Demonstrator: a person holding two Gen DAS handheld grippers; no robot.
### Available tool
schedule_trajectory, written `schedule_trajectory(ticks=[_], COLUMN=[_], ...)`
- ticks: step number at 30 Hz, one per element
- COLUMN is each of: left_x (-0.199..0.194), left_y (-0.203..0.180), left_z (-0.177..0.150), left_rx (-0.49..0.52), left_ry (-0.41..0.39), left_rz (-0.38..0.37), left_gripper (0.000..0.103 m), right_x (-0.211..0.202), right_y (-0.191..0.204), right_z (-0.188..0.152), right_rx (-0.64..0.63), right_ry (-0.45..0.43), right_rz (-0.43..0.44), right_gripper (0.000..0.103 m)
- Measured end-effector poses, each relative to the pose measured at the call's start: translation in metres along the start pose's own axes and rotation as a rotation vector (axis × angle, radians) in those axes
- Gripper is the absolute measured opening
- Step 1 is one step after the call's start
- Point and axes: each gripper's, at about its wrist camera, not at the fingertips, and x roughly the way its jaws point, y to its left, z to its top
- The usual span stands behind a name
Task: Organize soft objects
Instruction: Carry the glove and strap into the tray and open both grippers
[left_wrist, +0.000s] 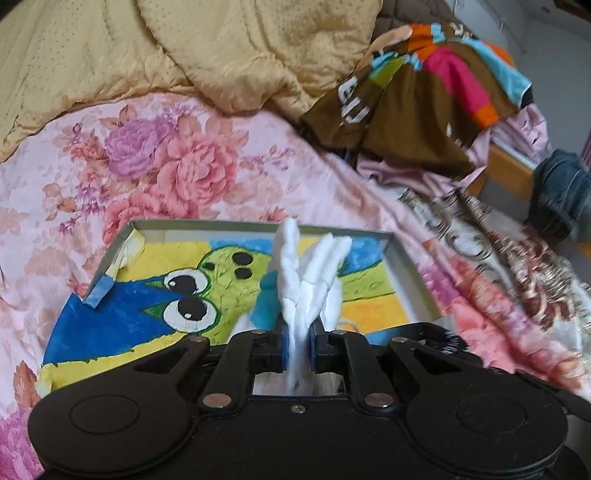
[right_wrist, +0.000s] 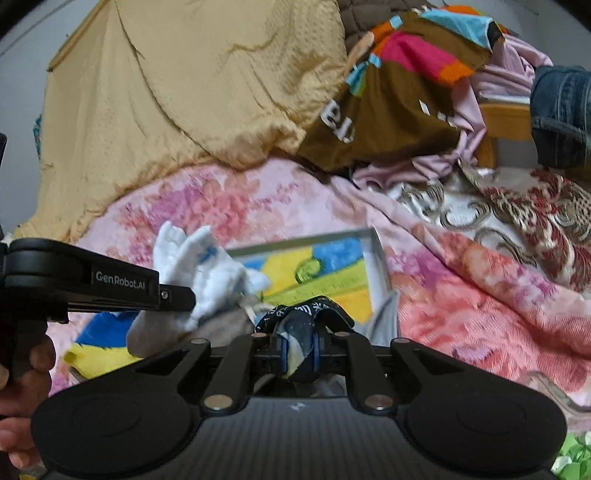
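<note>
- The left hand-held gripper (left_wrist: 296, 345) is clamped on a white sock (left_wrist: 306, 280), which sticks up ahead of its pads.
- The right hand-held gripper (right_wrist: 297, 350) pinches a dark patterned sock (right_wrist: 301, 325).
- Just beyond both lies a shallow box (left_wrist: 406, 266) with a cartoon picture, on the floral bed (left_wrist: 166, 162).
- Farther off, a yellow quilt (left_wrist: 221, 48) and a colourful garment (left_wrist: 424, 92).

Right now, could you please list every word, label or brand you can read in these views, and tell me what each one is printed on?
"GenRobot.AI": white lettering on the side of the left gripper, seen from the right wrist.
White letters on the brown multicoloured cloth: folded and partly hidden, not readable as a word.
White characters on the dark sock in the right gripper: too blurred to read.
</note>
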Motion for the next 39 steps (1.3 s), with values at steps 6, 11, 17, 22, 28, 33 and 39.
schedule_trajectory(ticks=[6, 11, 17, 22, 28, 33, 39], left_x=[0.01, 0.002, -0.004, -0.019, -0.044, -0.064, -0.097], left_y=[-0.002, -0.003, 0.0, 0.002, 0.008, 0.013, 0.016], left_z=[-0.009, -0.013, -0.015, -0.017, -0.026, -0.036, -0.051], left_rx=[0.024, 0.028, 0.003, 0.005, 0.015, 0.045, 0.054], left_ry=[0.018, 0.022, 0.032, 0.004, -0.058, -0.082, -0.12], left_rz=[0.005, -0.03, -0.06, -0.08, -0.066, -0.052, -0.054], left_gripper=[0.014, 0.019, 0.042, 0.06, 0.067, 0.068, 0.069], right_x=[-0.005, -0.016, -0.032, -0.05, -0.081, -0.108, -0.143], right_y=[0.0, 0.002, 0.006, 0.006, 0.014, 0.022, 0.032], right_z=[-0.007, -0.008, -0.008, -0.013, -0.017, -0.02, -0.024], right_rx=[-0.008, -0.004, 0.004, 0.017, -0.004, -0.018, -0.031], right_ry=[0.015, 0.008, -0.001, -0.03, -0.091, -0.128, -0.176], right_rz=[-0.01, -0.031, -0.064, -0.083, -0.129, -0.156, -0.167], right_gripper=[0.031, 0.058, 0.076, 0.087, 0.095, 0.097, 0.1])
